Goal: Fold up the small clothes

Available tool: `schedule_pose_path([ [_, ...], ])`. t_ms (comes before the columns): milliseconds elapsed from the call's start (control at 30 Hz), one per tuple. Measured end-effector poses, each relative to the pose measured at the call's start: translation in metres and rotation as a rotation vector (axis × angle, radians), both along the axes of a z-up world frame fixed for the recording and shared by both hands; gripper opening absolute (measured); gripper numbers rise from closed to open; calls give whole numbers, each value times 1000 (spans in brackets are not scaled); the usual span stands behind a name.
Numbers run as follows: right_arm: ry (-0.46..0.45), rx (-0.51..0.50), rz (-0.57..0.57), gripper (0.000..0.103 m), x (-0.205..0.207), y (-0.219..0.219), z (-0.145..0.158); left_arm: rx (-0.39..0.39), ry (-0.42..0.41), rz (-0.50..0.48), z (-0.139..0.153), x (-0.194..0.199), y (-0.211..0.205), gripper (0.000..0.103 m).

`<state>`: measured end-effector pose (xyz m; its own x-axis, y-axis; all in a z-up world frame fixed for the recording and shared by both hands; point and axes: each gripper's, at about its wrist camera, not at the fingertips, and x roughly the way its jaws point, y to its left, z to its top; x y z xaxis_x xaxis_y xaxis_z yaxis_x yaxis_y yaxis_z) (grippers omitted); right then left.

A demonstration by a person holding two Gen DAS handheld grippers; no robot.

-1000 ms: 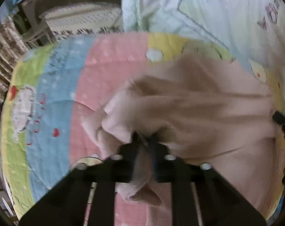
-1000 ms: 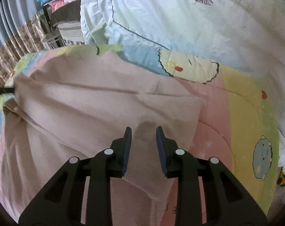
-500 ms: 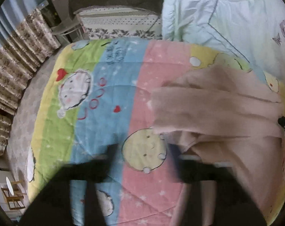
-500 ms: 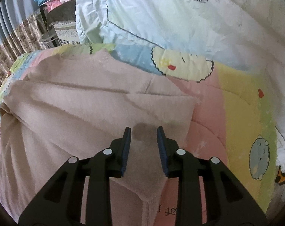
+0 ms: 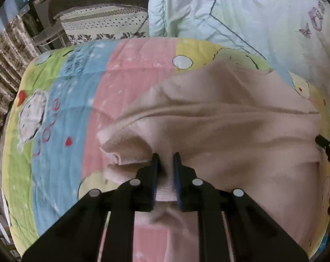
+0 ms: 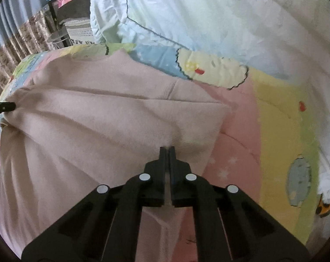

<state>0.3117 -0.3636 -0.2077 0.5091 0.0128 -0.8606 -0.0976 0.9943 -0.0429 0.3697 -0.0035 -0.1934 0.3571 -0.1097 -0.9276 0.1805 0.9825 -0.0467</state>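
Left wrist view: the left gripper [image 5: 165,156] sits with fingers slightly apart straddling a fold of the pink sweater [image 5: 230,135] spread on the cartoon quilt [image 5: 62,109], while the right gripper [image 6: 167,148] pinches the sweater's near-right edge with fingers closed.

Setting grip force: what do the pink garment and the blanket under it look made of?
The garment looks like soft, matte fine knit: fuzzy nap, faint ribbing, rounded creases. The blanket looks like quilted printed cotton, with stitched puffy panels; the fibre is uncertain.
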Motion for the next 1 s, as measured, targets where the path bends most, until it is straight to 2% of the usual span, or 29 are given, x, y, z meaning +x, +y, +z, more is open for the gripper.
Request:
schedule_pose_path([
  [67, 6, -9, -7, 4, 1, -2, -8, 6, 0, -9, -3, -8, 2, 15],
  [100, 11, -7, -4, 4, 3, -1, -10, 16, -5, -16, -7, -9, 1, 19],
  [200, 1, 27, -1, 12, 4, -1, -5, 49, -19, -27, -11, -3, -5, 26],
  [233, -6, 75, -6, 14, 4, -5, 1, 58, -24, -31, -8, -2, -8, 37],
  [267, -29, 110, -19, 21, 3, -10, 9, 76, -47, -34, 0, -1, -11, 49],
  [300, -45, 131, -30, 28, 3, -15, 14, 94, -85, -32, 10, -2, -12, 72],
  [333, -56, 146, -39, 40, 4, -19, 20, 103, -119, -31, 18, -2, -11, 81],
  [367, -77, 154, -57, 46, 8, -27, 26, 103, -163, -32, 31, -1, -8, 82],
  [467, -55, 162, -79, 50, 32, -44, 23, 79, -191, -20, 45, 22, -1, 85],
  [533, -21, 171, -99, 54, 50, -54, 12, 62, -171, -21, 38, 46, 5, 85],
  [600, 36, 201, -118, 56, 65, -62, -3, 68, -68, -19, 10, 86, 10, 85],
  [667, 52, 232, -117, 59, 71, -66, -13, 37, 2, -41, -12, 103, 14, 84],
  [700, 71, 236, -113, 59, 74, -66, -20, 24, 39, -58, -24, 107, 14, 80],
  [733, 75, 240, -115, 61, 76, -66, -23, 22, 52, -71, -31, 106, 13, 66],
  [767, 61, 249, -114, 55, 75, -65, -23, 23, 47, -102, -35, 101, 7, 64],
  [800, 47, 266, -90, 46, 73, -61, -22, 45, 5, -127, -33, 93, 0, 55],
  [833, 39, 287, -57, 19, 71, -57, -20, 35, -15, -160, -31, 86, -5, 30],
  [867, 30, 278, -47, 14, 71, -54, -18, 27, -27, -176, -29, 82, -10, 22],
  [900, 2, 223, -37, 14, 69, -49, -14, 47, -50, -183, -26, 78, -15, 12],
  [933, 2, 223, -37, 13, 69, -49, -14, 69, -81, -190, -22, 75, -20, 9],
  [1000, -67, 146, -18, 13, 61, -43, -2, 84, -147, -188, -9, 72, -24, 9],
])
